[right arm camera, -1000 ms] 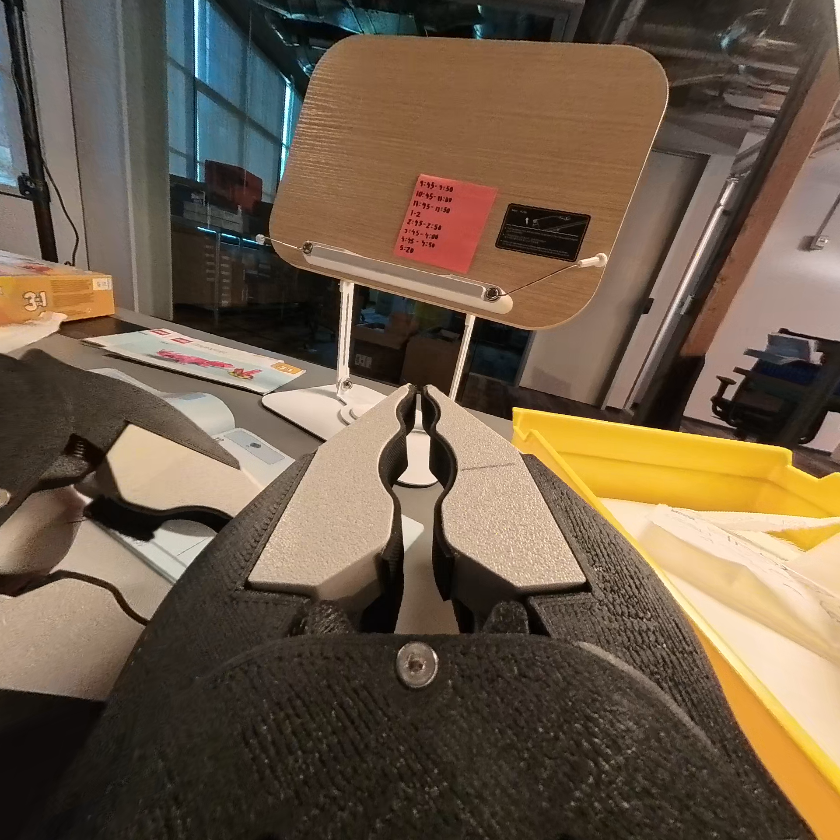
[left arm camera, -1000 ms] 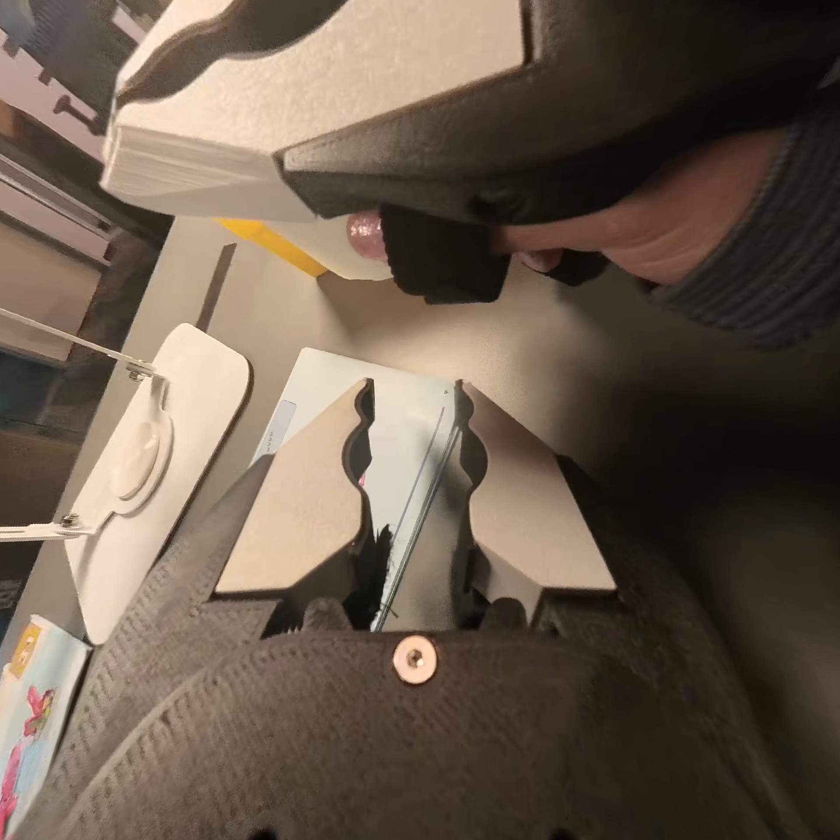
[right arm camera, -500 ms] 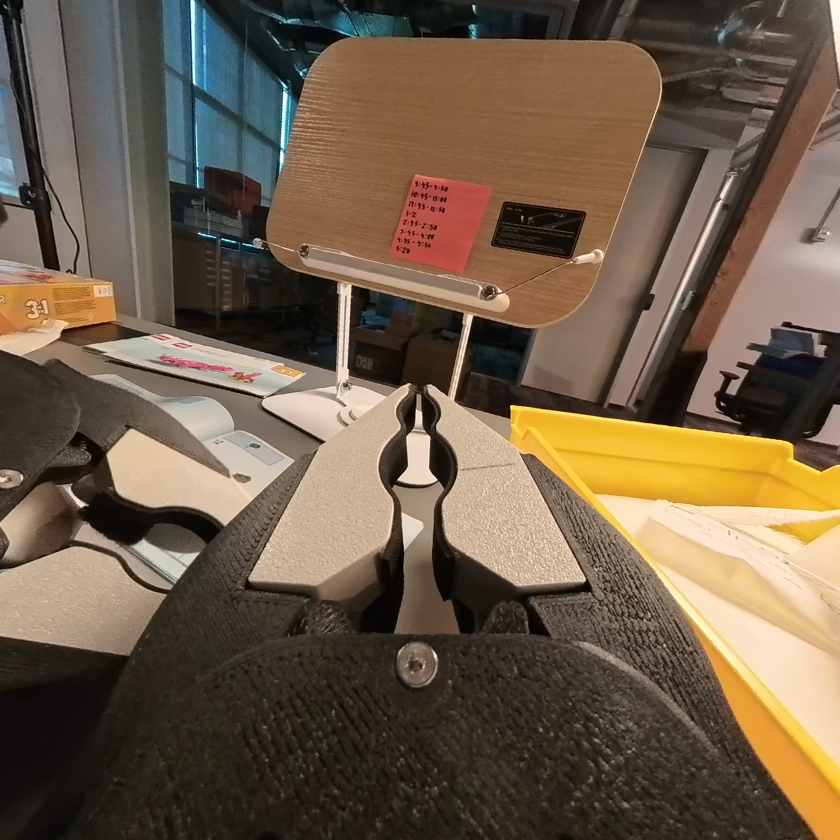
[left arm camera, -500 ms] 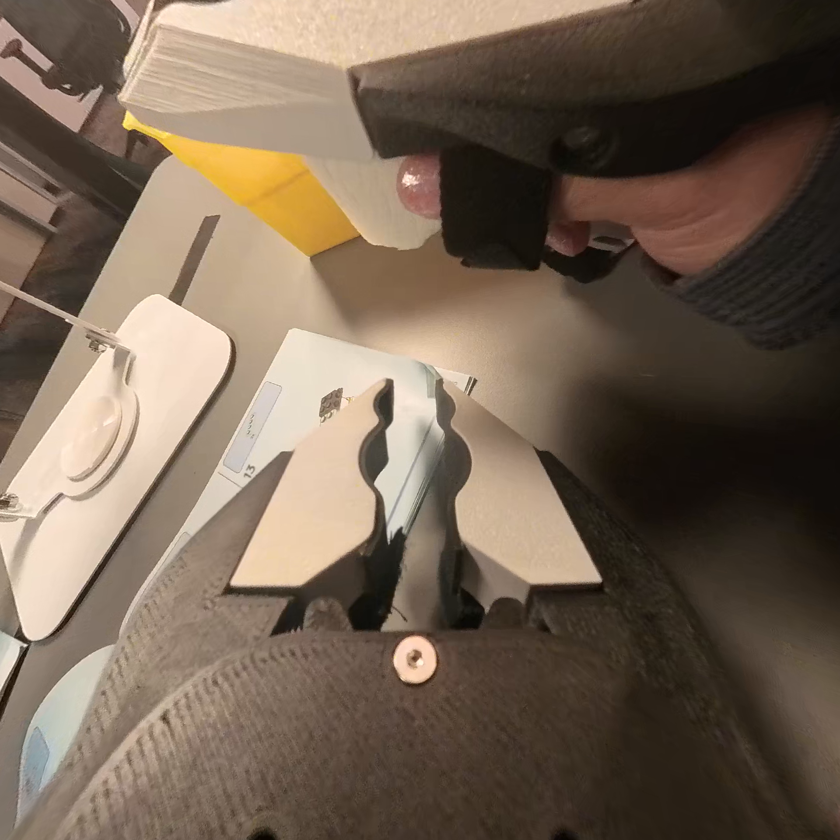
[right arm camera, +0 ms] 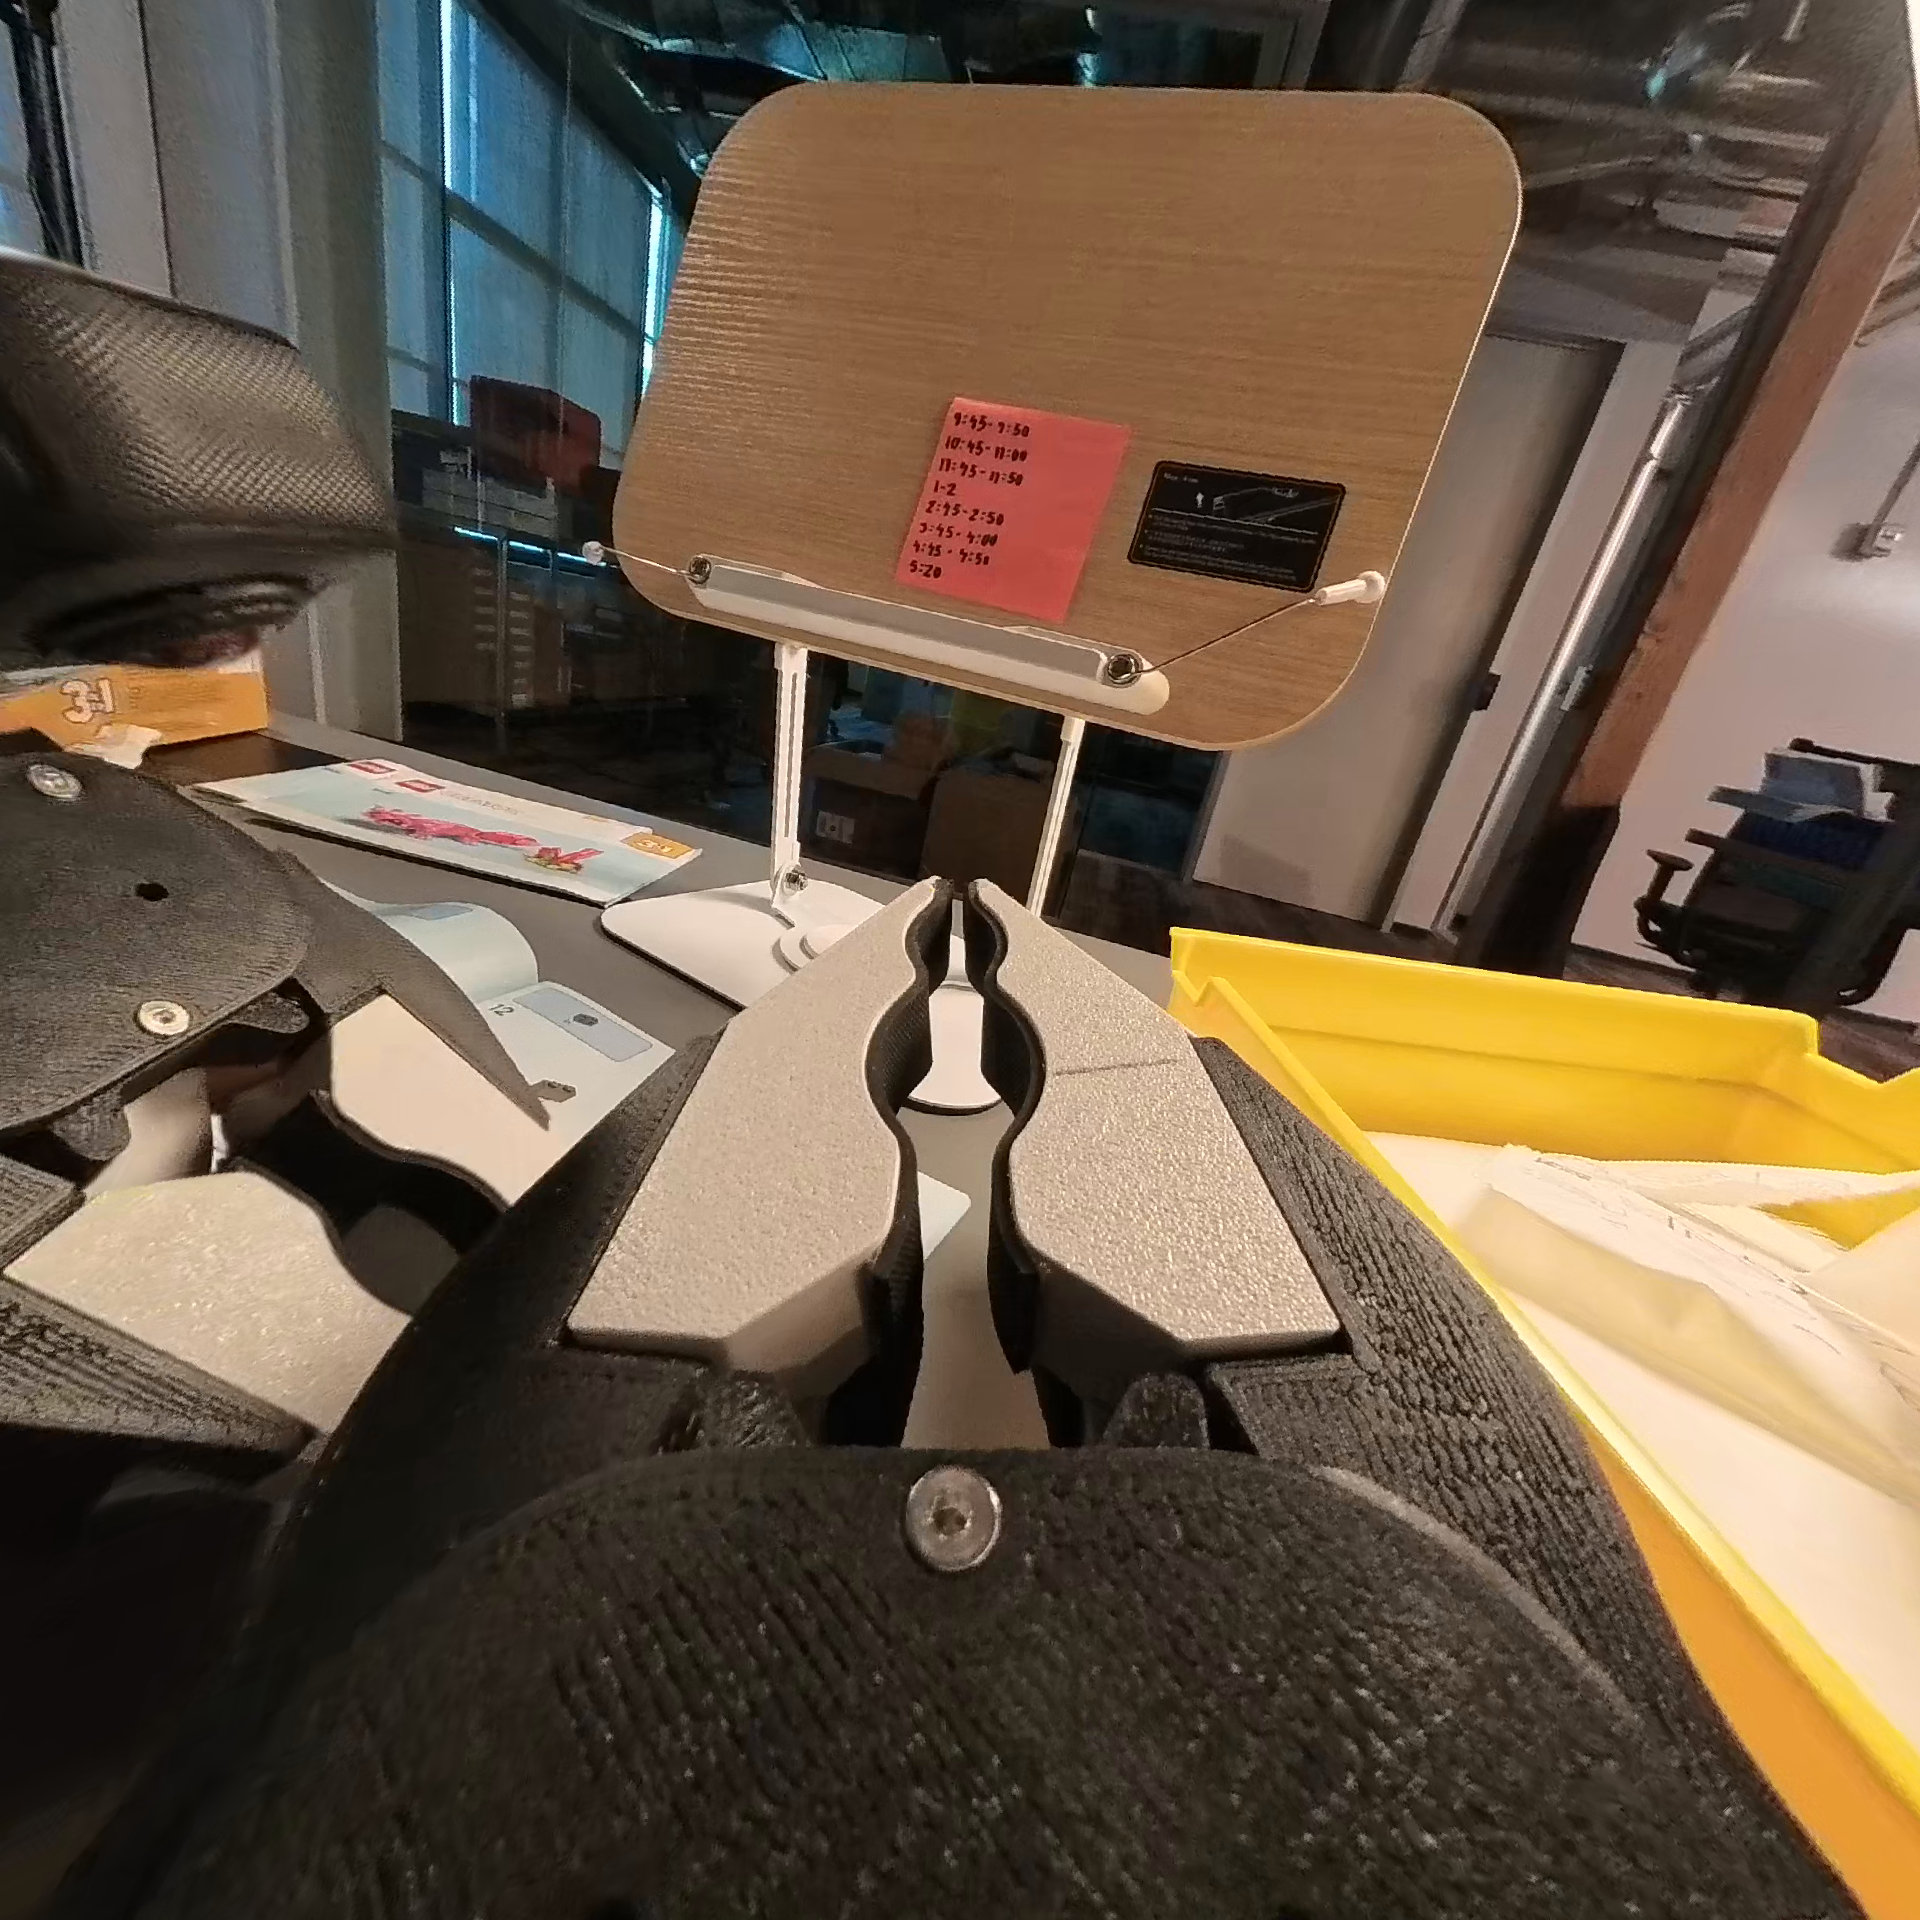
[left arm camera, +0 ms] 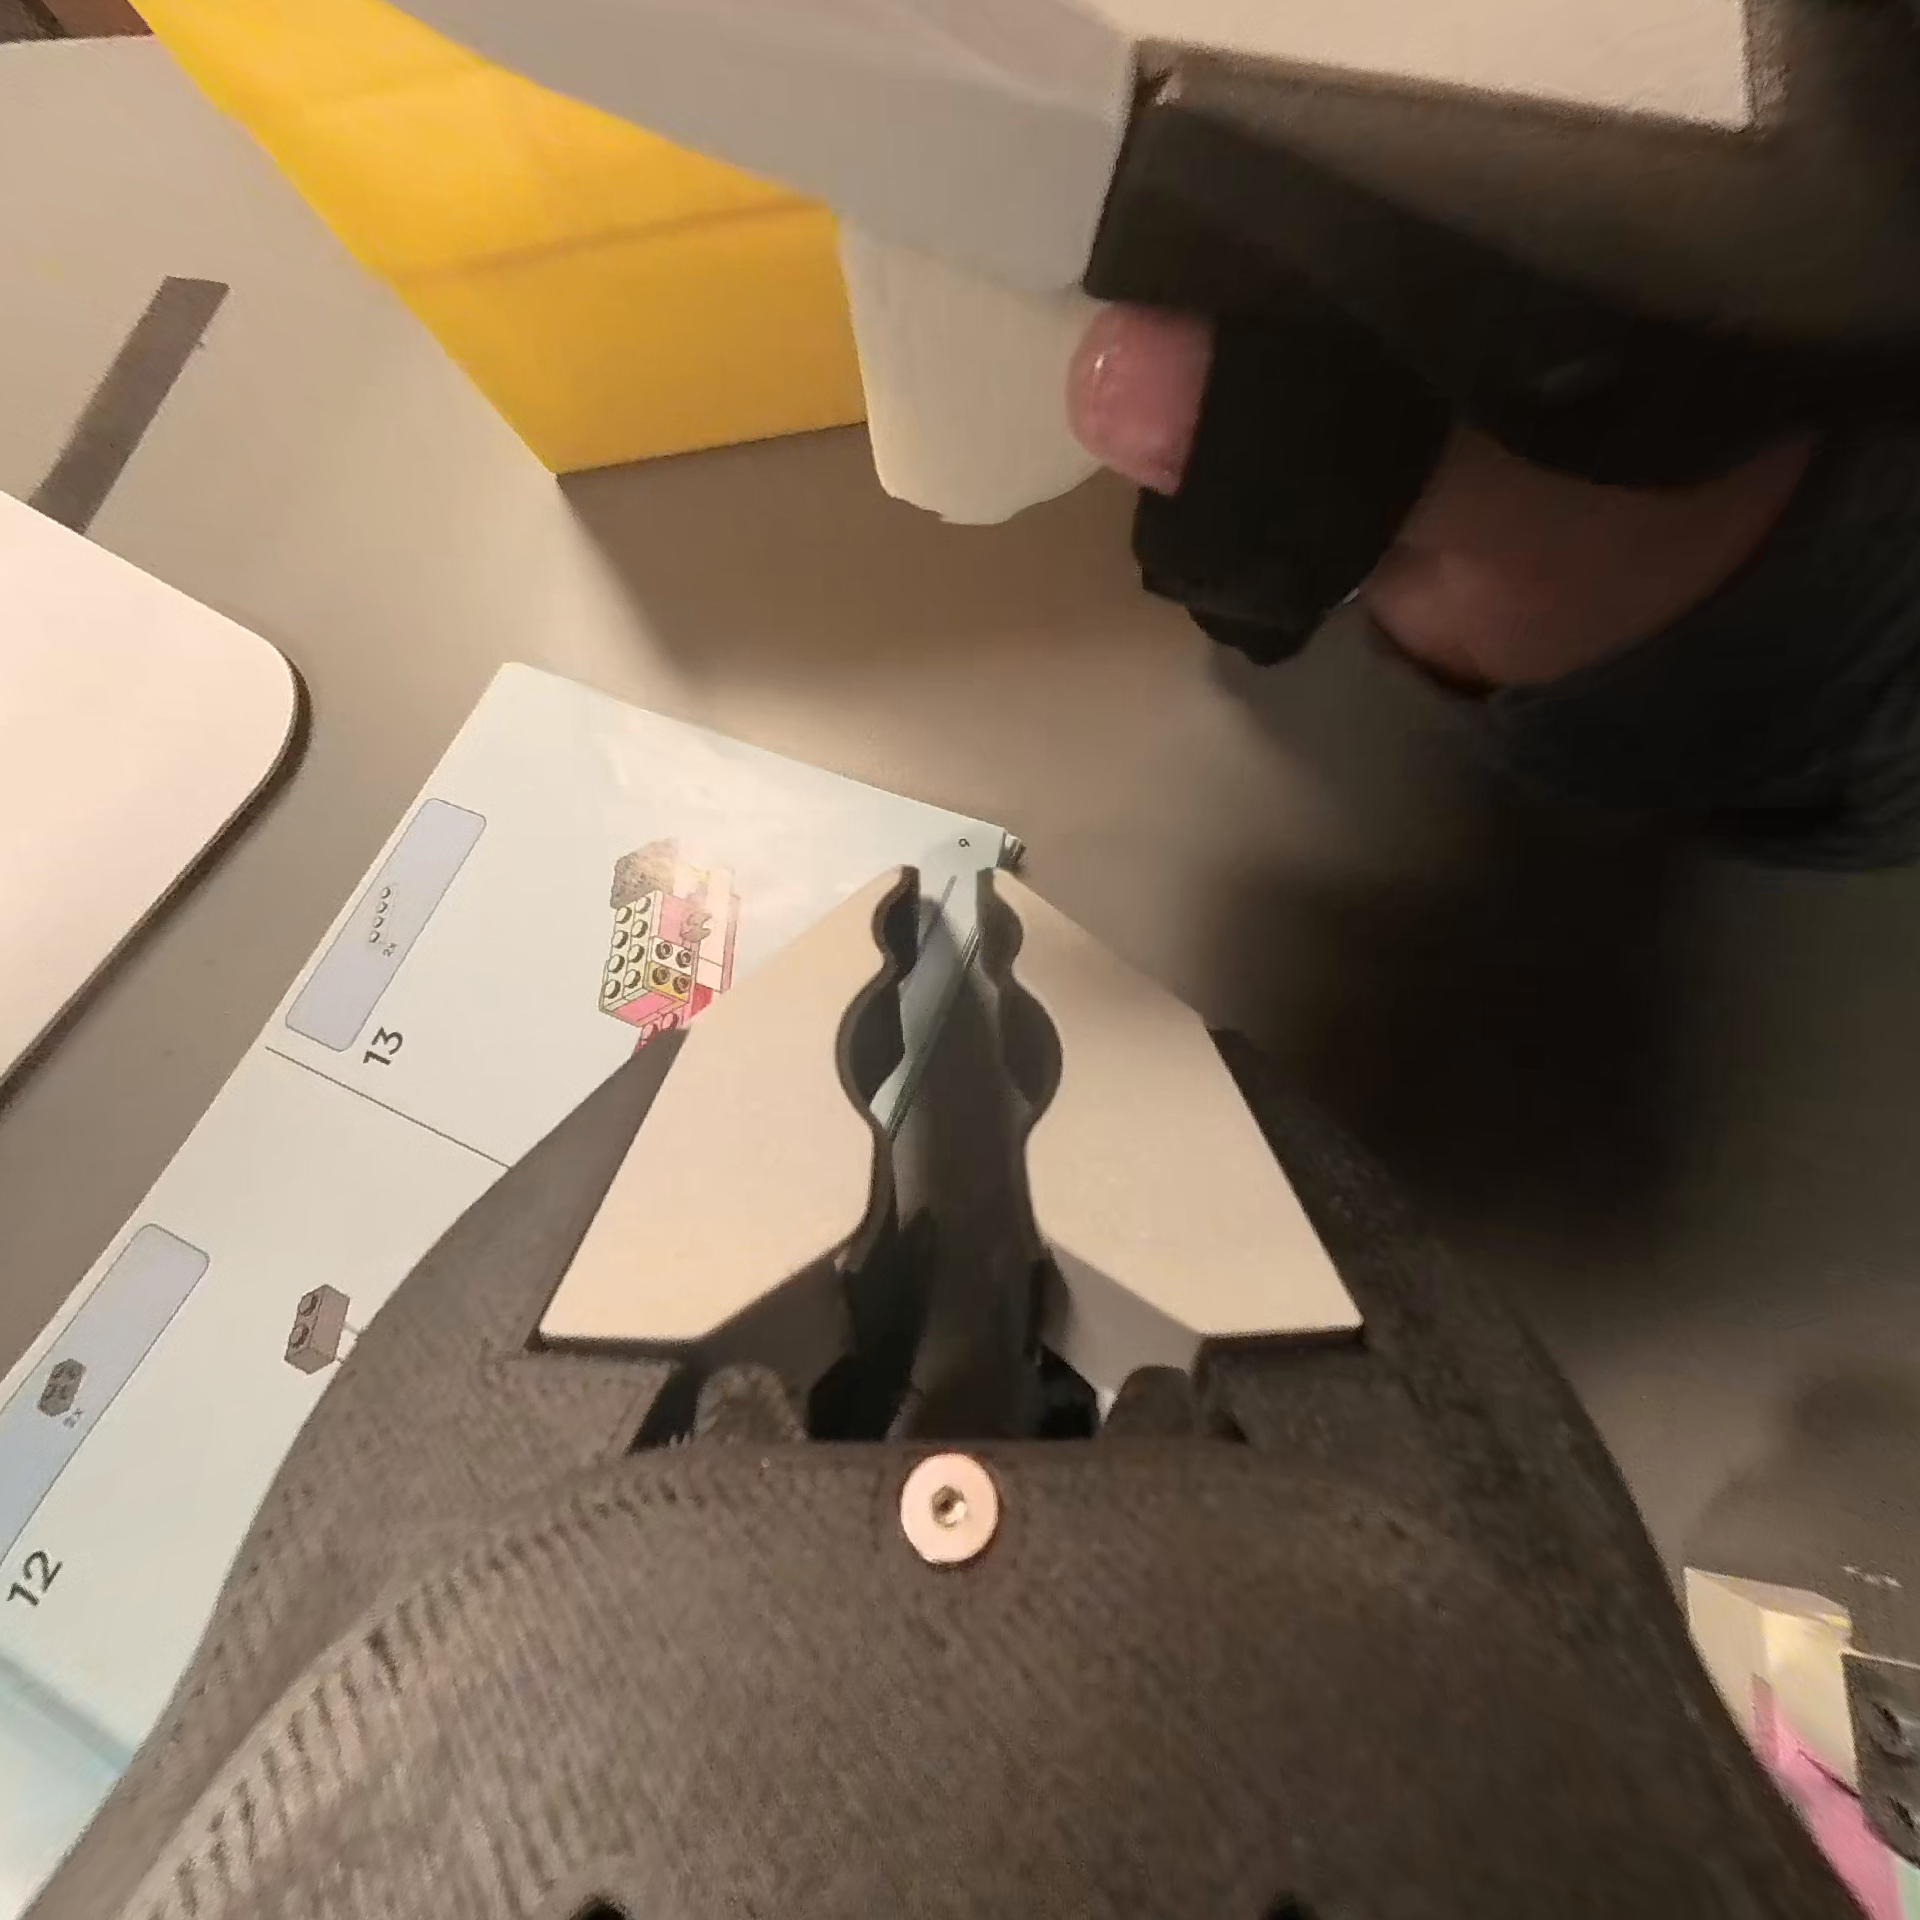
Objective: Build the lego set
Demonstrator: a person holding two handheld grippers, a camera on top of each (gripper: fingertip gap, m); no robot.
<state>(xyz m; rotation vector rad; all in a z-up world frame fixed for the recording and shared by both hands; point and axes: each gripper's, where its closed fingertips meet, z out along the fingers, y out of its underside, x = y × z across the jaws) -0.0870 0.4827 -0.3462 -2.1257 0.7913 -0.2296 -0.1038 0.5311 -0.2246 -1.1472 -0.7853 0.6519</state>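
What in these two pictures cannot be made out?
- Left wrist view: whether the left gripper pads press the booklet page; shadow hides the contact.
- Left wrist view: right gripper fingertips, cut off by the top edge.
- Right wrist view: yellow bin contents, pale, cut off at the right edge.

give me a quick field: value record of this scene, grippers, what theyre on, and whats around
left gripper: jaws nearly closed around the page edges at the corner of an open light-blue instruction booklet
right gripper: shut, nothing between its fingertips, held above the table
table: dark grey
book stand: wooden board on a white base, pink sticky note and black label on it
yellow bin: right of the right gripper, pale papers inside
second booklet: closed, flat, left of the stand's base
orange box: far left
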